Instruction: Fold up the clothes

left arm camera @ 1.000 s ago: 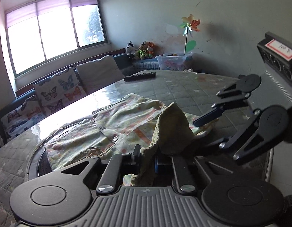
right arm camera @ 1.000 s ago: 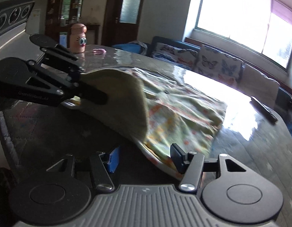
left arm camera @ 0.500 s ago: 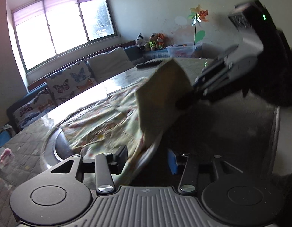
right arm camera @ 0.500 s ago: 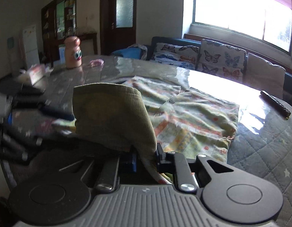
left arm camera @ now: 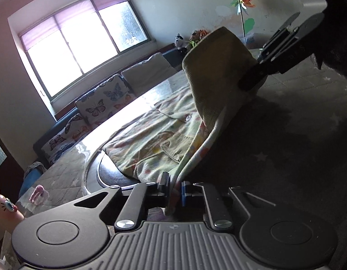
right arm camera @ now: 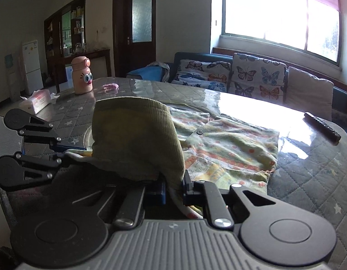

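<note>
The quilted, star-patterned table (right arm camera: 308,180) fills most of what I see, its far side glaring under the window, and a dark round inset (left arm camera: 112,175) shows in it at the near left in my left view. Spread across the table is the printed shirt (right arm camera: 229,148), pale green with orange and yellow patches and buttons down its front; most of it lies flat, while the near edge is lifted off the surface. That raised part shows its plain olive ribbed inner side (right arm camera: 137,139) and arches up like a hood between my two hands. My left gripper (left arm camera: 174,187) has just been closing and now pinches the cloth edge between its pads, the fabric running up and away from it toward the right. My right gripper (right arm camera: 174,187) has also just been closing and is clamped on the same lifted edge, with the olive fold bulging just above its fingers. In the right view my left gripper (right arm camera: 67,150) sits at the left, touching the lifted cloth. Behind the table stands a sofa with butterfly cushions (right arm camera: 252,76). On the far left of the table are a tissue pack (right arm camera: 36,101), a peach bottle with cartoon eyes (right arm camera: 81,76) and a small pink item (right arm camera: 110,87); a dark remote (right arm camera: 321,127) lies at the right edge.
</note>
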Action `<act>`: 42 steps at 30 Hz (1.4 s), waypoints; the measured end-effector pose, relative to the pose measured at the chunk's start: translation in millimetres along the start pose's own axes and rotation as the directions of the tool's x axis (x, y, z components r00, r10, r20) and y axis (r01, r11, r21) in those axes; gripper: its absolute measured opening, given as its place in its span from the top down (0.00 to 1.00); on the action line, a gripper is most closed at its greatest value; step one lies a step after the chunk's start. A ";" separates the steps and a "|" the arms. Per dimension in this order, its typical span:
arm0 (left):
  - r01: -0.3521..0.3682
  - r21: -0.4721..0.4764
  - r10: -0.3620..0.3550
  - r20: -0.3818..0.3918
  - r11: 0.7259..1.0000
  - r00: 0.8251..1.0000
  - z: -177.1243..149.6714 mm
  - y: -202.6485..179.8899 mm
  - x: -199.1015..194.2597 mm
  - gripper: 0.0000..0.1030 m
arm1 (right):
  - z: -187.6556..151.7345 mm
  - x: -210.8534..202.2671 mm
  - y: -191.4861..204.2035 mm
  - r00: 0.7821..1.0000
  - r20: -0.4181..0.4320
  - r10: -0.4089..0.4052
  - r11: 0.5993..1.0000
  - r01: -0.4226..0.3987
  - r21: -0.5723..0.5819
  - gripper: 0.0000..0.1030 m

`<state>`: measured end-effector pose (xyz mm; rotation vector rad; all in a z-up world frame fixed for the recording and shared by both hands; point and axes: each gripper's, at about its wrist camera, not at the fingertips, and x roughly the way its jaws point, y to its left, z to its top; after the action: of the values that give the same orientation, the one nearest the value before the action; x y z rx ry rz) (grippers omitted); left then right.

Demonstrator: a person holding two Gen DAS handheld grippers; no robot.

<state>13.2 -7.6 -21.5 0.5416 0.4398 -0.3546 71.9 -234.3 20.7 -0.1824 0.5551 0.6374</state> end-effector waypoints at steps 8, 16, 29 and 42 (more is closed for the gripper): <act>0.054 -0.036 -0.052 0.049 0.998 0.997 8.1 8.3 -52.4 0.91 | -1.4 -45.3 13.2 0.998 0.040 0.050 0.999 -0.050 -0.019 0.90; 0.134 -0.035 -0.133 0.045 0.990 0.990 6.2 -0.9 -128.3 0.92 | -11.2 -109.0 44.3 0.991 0.025 0.130 0.989 -0.128 -0.070 0.91; 0.112 -0.182 -0.100 0.073 0.977 0.992 36.6 44.4 -79.7 0.92 | 42.7 -76.9 20.5 0.992 0.001 0.124 0.989 -0.124 -0.082 0.92; 0.074 -0.320 -0.121 -0.127 0.944 0.984 35.4 90.6 58.5 0.88 | 77.2 38.4 -33.4 0.998 -0.068 0.015 1.000 -0.013 0.023 0.78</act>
<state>112.9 32.9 14.7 0.2344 0.6535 -0.3331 151.2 -215.9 64.5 -0.1799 0.6295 0.6401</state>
